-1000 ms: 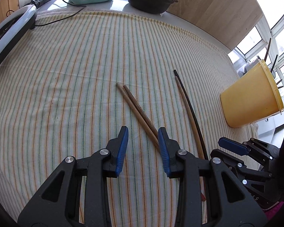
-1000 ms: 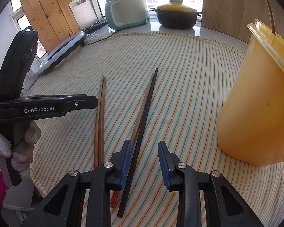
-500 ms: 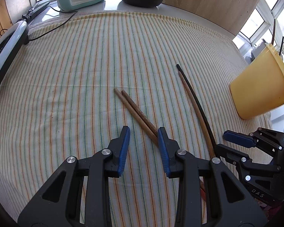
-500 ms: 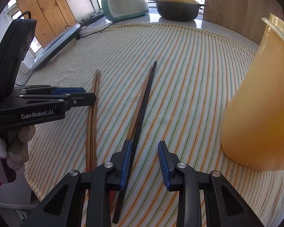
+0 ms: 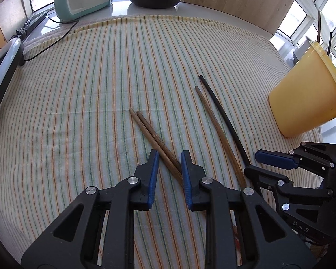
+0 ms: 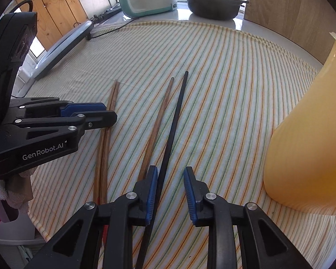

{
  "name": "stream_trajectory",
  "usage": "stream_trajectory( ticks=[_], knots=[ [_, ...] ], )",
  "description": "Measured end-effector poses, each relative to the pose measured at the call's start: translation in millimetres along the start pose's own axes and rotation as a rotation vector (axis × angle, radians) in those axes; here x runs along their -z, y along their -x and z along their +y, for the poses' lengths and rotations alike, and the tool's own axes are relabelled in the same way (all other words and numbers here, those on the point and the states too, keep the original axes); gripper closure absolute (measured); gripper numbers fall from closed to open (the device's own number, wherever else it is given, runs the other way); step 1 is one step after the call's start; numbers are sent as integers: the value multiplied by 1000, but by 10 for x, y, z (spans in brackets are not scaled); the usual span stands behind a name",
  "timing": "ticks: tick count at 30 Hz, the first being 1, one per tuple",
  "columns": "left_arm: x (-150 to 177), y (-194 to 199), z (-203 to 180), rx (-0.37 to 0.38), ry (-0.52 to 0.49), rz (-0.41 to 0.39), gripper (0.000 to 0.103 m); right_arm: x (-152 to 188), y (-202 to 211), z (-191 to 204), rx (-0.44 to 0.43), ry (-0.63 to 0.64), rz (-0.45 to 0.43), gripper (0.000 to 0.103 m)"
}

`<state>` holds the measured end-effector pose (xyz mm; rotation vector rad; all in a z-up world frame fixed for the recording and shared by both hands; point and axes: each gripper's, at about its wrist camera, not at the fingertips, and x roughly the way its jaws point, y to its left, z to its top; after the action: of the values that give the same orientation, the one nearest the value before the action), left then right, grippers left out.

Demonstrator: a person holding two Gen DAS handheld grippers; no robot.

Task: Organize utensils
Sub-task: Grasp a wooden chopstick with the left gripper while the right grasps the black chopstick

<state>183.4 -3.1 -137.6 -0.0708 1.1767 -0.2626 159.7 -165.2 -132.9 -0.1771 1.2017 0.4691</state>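
Narrower tongs; four chopsticks, seemingly.

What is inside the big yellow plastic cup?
A few thin dark sticks poke up past the rim of the big yellow plastic cup, probably more chopsticks. Its solid yellow wall hides everything lower down inside.
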Motion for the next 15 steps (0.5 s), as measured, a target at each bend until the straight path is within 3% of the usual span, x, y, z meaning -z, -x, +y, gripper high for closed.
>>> stream_trajectory(
  ticks=[11,15],
  knots=[
    [80,72,152,72,50,6,88,-97,-38,11,17,-12,5,81],
    [117,74,159,43,30,5,88,-88,-32,19,22,-5,7,81]
  ],
)
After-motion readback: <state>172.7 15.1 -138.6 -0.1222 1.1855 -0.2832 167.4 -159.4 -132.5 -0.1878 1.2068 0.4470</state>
